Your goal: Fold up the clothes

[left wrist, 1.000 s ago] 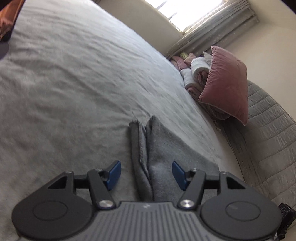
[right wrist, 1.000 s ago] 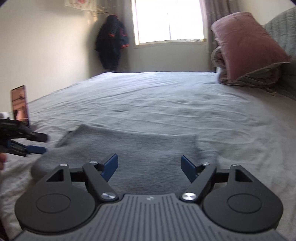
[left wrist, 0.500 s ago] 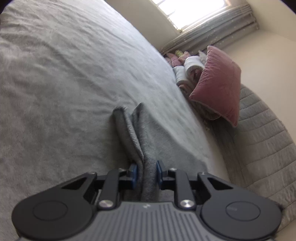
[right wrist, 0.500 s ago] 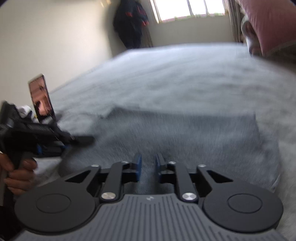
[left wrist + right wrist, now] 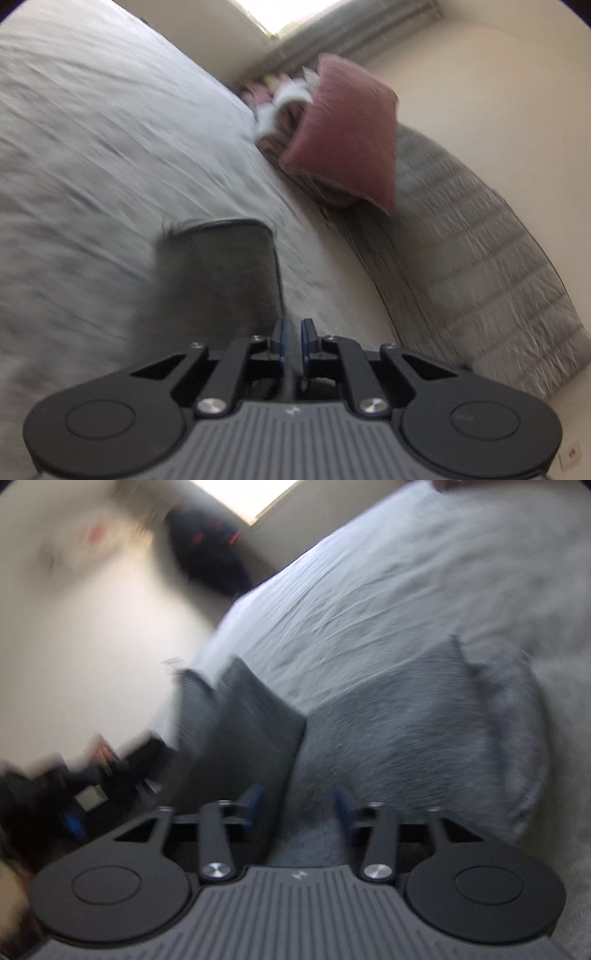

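- Left wrist view is showing the left gripper (image 5: 292, 341) with its blue fingers nearly together, pinching an edge of the grey garment (image 5: 218, 280).
- From that grip, the grey garment is lying across the pale grey bed (image 5: 92, 147), its far edge rolled over.
- Beyond the garment, a pink pillow (image 5: 343, 140) is leaning at the bed's head.
- Right wrist view is blurring; the right gripper (image 5: 297, 808) is holding its fingers apart, with the garment (image 5: 406, 731) bunching between them and one flap standing up.
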Demonstrator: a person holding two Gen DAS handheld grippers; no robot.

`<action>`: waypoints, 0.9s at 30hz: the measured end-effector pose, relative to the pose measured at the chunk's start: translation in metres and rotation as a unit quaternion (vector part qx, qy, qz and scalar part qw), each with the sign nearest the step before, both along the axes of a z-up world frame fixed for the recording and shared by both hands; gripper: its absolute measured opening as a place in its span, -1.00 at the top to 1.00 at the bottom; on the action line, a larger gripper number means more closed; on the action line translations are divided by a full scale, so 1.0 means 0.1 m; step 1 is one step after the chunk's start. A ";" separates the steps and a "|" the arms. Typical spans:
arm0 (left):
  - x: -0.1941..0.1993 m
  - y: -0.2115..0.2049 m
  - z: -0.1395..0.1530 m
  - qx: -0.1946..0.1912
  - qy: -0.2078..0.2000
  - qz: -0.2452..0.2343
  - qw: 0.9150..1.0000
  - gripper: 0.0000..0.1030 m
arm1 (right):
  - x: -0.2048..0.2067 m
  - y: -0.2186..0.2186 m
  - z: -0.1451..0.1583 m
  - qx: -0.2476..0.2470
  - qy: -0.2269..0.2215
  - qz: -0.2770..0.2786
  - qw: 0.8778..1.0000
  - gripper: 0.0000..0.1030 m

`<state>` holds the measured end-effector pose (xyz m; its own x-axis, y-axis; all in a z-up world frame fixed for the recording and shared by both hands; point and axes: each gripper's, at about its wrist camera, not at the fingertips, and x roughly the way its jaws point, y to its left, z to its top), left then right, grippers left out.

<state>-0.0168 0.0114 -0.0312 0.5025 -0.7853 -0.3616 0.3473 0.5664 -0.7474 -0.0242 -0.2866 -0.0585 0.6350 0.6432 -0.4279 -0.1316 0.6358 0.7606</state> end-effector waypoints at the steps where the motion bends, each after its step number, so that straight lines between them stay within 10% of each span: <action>1: 0.00 -0.08 -0.04 0.000 0.002 -0.011 1.000 0.83 | 0.02 -0.07 -0.03 0.028 0.013 -0.006 1.000 -0.05; 9: -0.01 -0.04 -0.02 -0.049 -0.006 -0.062 0.997 0.39 | -0.08 -0.34 -0.15 0.164 0.055 -0.037 0.984 -0.26; 23: -0.20 0.46 -0.35 0.076 -0.004 -0.006 0.997 0.30 | 0.11 0.02 0.04 0.109 0.038 -0.035 0.993 -0.40; 24: -0.22 0.49 -0.38 0.081 -0.003 -0.003 0.997 0.30 | 0.13 0.06 0.04 0.096 0.036 -0.037 0.994 -0.37; 27: -0.23 0.47 -0.38 0.089 -0.019 0.002 0.996 0.27 | 0.18 0.17 0.09 0.056 0.021 -0.021 0.998 0.59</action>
<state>-0.0398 0.0581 -0.0692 0.5212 -0.7085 -0.4758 0.3706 0.6901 -0.6216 -0.0066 -0.2696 -0.0495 0.6452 0.6613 -0.3826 -0.0723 0.5514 0.8311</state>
